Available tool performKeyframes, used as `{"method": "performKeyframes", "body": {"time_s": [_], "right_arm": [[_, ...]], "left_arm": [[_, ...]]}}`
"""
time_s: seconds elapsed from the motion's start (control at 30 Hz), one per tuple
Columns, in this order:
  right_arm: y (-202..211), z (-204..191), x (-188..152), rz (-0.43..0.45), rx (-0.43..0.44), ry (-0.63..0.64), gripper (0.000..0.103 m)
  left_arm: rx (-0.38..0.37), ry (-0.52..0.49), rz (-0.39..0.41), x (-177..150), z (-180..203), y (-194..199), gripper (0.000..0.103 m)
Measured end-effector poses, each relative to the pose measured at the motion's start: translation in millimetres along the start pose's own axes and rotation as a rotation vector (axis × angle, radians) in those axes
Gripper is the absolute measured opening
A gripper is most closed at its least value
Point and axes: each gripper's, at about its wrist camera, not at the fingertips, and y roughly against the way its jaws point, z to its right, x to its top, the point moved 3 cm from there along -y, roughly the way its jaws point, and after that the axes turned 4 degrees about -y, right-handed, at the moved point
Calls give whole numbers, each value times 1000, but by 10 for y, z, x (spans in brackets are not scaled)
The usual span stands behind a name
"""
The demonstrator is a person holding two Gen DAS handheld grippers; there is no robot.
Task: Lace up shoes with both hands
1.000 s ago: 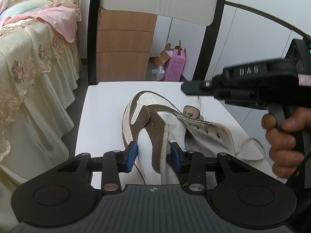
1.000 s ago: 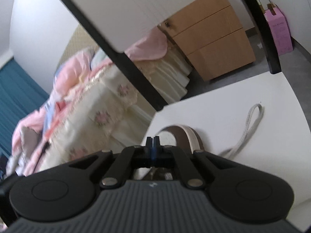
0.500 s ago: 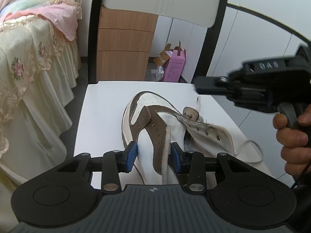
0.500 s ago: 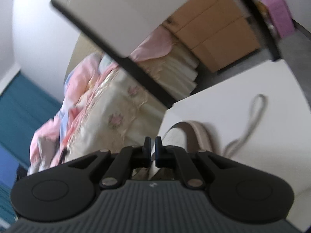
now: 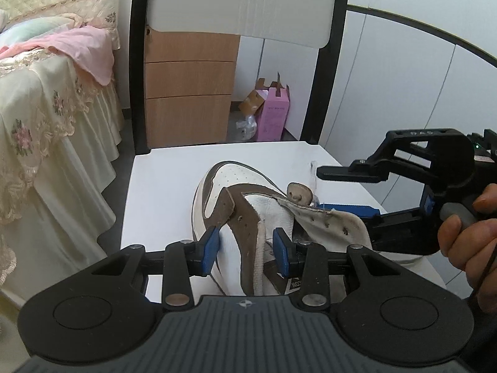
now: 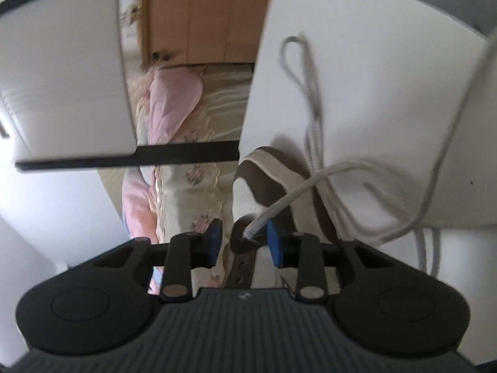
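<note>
A white and brown shoe (image 5: 230, 192) lies on the white chair seat (image 5: 161, 186), toe pointing away. My left gripper (image 5: 246, 250) is shut on the shoe's brown eyelet flap and white side near the collar. My right gripper (image 5: 329, 191), rolled on its side, reaches in from the right beside the tongue; a hand (image 5: 466, 233) holds its handle. In the right wrist view the right gripper (image 6: 244, 242) has its jaws opening. The white lace (image 6: 310, 183) ends between them, at a hole in the brown eyelet strip (image 6: 240, 261), and neither pad presses it. The rest of the lace loops over the seat (image 6: 372, 77).
The chair back (image 5: 242, 3) rises behind the shoe. A bed with a floral cover (image 5: 40, 130) stands close on the left. A wooden drawer unit (image 5: 189, 87) and a pink box (image 5: 275, 118) sit on the floor beyond the chair.
The right gripper rolled onto its side, sank toward the shoe and went from shut to open, with the lace end now between its jaws. The left gripper kept its grip and place.
</note>
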Motion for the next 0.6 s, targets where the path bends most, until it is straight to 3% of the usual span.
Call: {"method": "performKeyframes", "body": {"time_s": [0.13, 0.2, 0.6], "right_arm": [[-38, 39, 37, 11, 17, -30, 25], [-73, 32, 49, 12, -5, -12, 13], [-65, 3, -62, 17, 10, 9, 5]], "left_arm": [[-1, -3, -1, -1, 2, 4, 42], [0, -5, -1, -2, 4, 6, 42], [3, -22, 1, -1, 13, 2, 42]]}}
